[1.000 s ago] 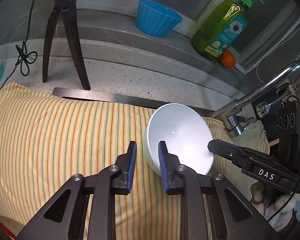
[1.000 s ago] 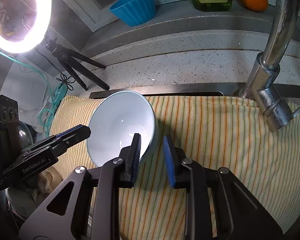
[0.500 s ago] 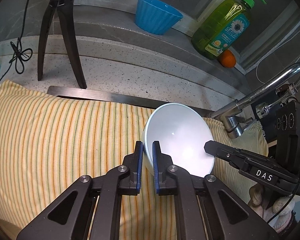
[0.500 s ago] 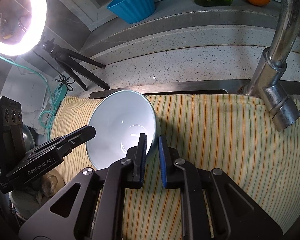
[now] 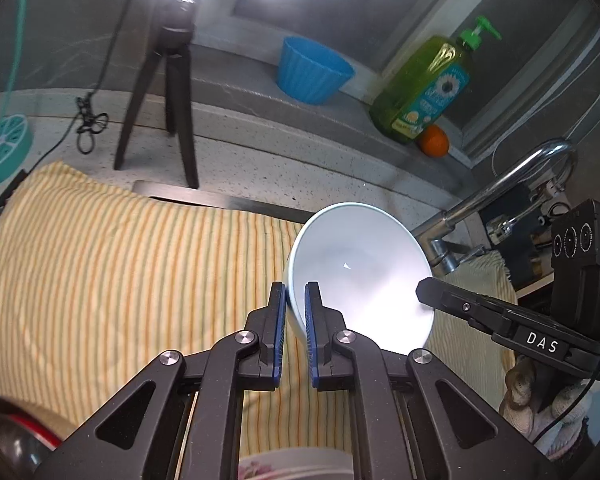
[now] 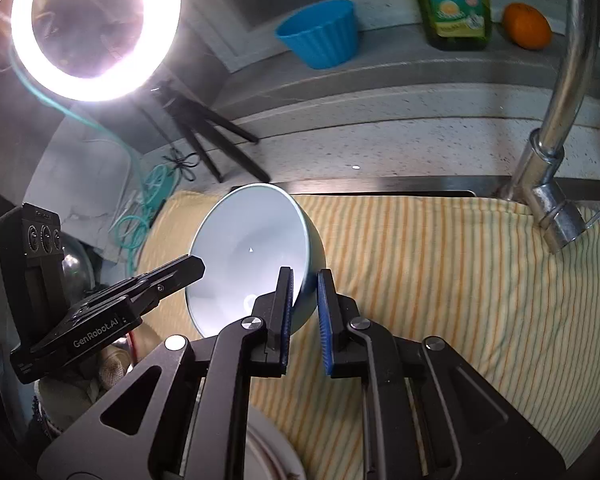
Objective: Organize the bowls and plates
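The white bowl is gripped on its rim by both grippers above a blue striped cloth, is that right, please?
Not quite: the cloth is yellow striped, not blue, as the left wrist view shows. The white bowl is indeed gripped on its rim by the left gripper and right gripper.

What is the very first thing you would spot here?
The white bowl, tipped up in the middle, with the left gripper and the right gripper each pinching its rim from opposite sides over the yellow striped cloth. Next, the glowing ring light at upper left in the right wrist view, and the blue bowl on the ledge behind.
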A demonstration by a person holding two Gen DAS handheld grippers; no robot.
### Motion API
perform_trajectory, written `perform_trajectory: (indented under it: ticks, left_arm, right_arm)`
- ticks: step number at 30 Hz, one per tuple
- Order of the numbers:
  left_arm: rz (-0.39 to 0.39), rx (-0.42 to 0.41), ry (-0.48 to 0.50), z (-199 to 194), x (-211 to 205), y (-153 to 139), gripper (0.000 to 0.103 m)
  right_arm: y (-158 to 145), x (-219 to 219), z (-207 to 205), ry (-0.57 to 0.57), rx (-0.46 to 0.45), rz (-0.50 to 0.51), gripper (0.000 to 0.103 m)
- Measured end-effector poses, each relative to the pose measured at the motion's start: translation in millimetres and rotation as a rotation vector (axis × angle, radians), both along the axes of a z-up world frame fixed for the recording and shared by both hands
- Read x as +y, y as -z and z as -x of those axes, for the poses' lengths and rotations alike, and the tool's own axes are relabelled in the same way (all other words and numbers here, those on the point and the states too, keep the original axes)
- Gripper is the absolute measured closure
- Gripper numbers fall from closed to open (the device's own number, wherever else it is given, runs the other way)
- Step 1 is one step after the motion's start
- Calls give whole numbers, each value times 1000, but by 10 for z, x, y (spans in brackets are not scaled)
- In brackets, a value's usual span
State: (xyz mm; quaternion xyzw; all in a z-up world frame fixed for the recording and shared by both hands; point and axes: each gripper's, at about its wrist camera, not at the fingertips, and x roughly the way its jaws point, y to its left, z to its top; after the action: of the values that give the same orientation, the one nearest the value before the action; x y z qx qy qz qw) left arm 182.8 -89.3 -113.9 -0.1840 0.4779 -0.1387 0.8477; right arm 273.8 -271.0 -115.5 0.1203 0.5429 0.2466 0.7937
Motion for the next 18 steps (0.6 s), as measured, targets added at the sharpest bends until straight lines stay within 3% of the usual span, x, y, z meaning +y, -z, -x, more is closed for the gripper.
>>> perform_trajectory:
  ticks: [11,18]
  left_arm:
    - [32,-59,-113,730,641,-308,95]
    - [27,-72,-180,1125,1016,-413,95]
  right_arm:
    - [-361,542,550,-105,-51,-47,91]
    - [-431,954,869,-192,-61,-64,91]
